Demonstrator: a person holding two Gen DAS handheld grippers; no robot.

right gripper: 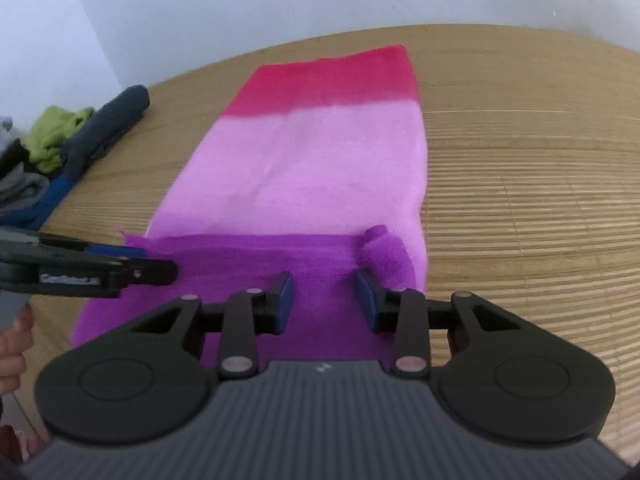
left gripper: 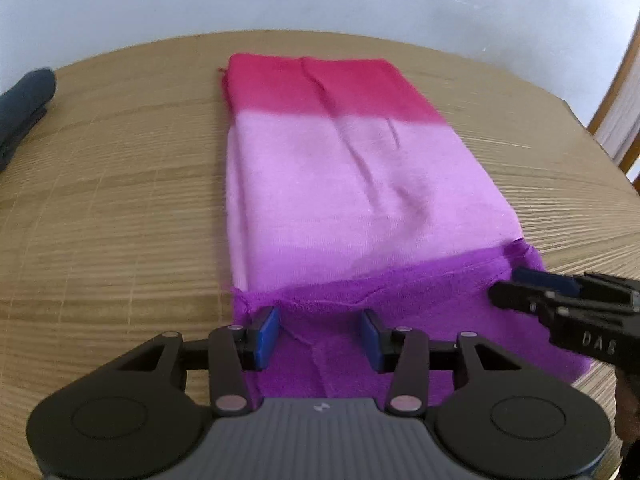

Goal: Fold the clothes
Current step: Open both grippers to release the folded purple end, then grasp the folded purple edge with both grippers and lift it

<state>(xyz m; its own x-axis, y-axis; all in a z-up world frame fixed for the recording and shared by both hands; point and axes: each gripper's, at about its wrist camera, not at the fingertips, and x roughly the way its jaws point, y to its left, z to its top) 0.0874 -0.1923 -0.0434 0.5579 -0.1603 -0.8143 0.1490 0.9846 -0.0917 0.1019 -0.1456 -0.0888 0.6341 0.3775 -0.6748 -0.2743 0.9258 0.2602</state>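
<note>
Fuzzy pink-to-purple cloth (left gripper: pixel 340 184) flat ahead of both jaws; left gripper (left gripper: pixel 320 334) and right gripper (right gripper: pixel 325 296) parted, empty; near hem hidden.

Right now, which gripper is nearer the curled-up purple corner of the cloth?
Right. The right gripper sits beside the curled corner, which lies by its right finger. The left gripper is near the opposite edge.

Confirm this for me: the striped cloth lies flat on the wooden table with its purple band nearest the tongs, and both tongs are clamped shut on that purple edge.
Not quite. The striped cloth does lie on the wooden table, purple band nearest, but the left tongs and right tongs stand open over the purple edge, gripping nothing. Both wrist views show it.
</note>
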